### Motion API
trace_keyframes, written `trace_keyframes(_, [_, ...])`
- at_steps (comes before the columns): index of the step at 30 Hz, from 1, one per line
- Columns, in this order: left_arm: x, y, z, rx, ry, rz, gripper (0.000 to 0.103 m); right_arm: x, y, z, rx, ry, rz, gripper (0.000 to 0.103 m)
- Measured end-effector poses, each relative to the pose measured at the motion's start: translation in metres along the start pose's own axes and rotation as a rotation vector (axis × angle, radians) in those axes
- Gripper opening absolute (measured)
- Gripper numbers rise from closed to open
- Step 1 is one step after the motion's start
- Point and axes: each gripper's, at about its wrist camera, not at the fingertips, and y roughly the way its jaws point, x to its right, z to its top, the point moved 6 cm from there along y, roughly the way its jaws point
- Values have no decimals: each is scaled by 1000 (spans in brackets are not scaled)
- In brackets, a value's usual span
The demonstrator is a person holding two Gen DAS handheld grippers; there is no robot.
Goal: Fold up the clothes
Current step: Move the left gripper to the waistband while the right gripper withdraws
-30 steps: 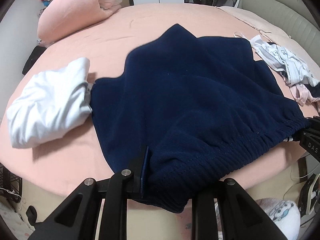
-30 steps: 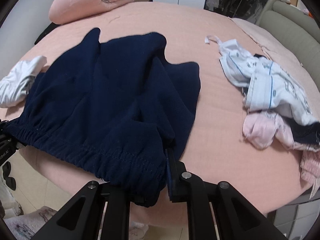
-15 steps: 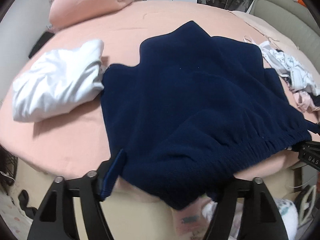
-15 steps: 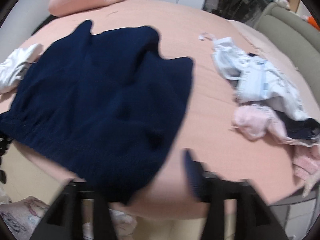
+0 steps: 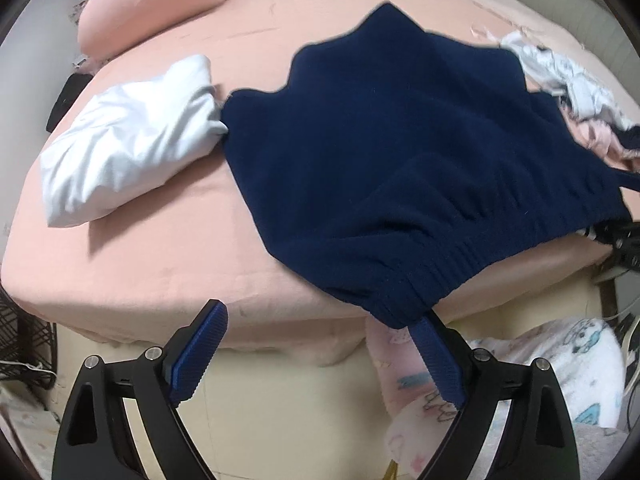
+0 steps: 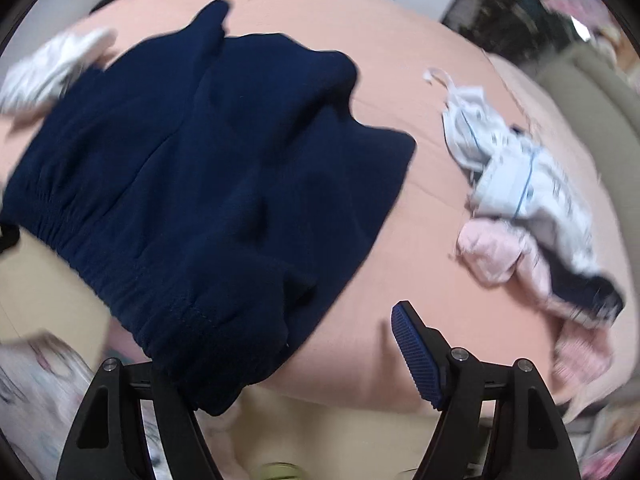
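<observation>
A navy fleece garment lies spread on the pink bed, its ribbed waistband hanging over the near edge. My left gripper is below that edge, its jaws opening with nothing between them. The waistband's corner hangs just above its right blue pad. In the right wrist view the same garment drapes over the left finger of my right gripper. That gripper stands open, and its right pad is bare over the sheet.
A folded white garment lies left of the navy one. A loose pile of white, pink and dark clothes sits to the right. A pink rolled pillow is at the back. Pink printed fabric shows below the bed edge.
Both grippers were shut on the navy waistband and have opened and let it go. The left one has drawn back below the bed edge. The right wrist has rolled.
</observation>
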Motion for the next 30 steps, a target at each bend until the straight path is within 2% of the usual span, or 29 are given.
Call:
trace_keyframes(2, [-4,-8,2,30,-24,-9,92,-3,-10,4,41,-37,-24,76])
trace_keyframes(4, [-8,-16,5,59,-46,-14,92,-4,-21,8,89,-38,-9,76])
trace_keyframes(9, [-16,-36,14,111,-85,-50,92,-14,-43,17,196,4,176,76])
trace_keyframes(12, [-20,-51,16,131,-91,-77,92,-13,-40,19,175,-10,285,76])
trace_keyframes(16, [-19,-74,14,159,-75,-66,92,-20,-33,19,110,-61,309,76])
trace_keyframes(19, [-15,-86,13,175,-51,-31,92,-16,-33,22,117,-73,351,76])
trace_keyframes(23, [-3,-104,32,183,-61,-15,92,-4,-42,17,154,14,500,76])
trace_keyframes(26, [-2,-106,45,191,-78,-17,92,12,-40,7,144,75,606,76])
trace_keyframes(28, [2,-109,55,196,-90,-32,92,15,-31,4,131,96,645,76])
trace_keyframes(30, [7,-105,66,173,-90,-45,92,20,-27,-1,136,87,631,76])
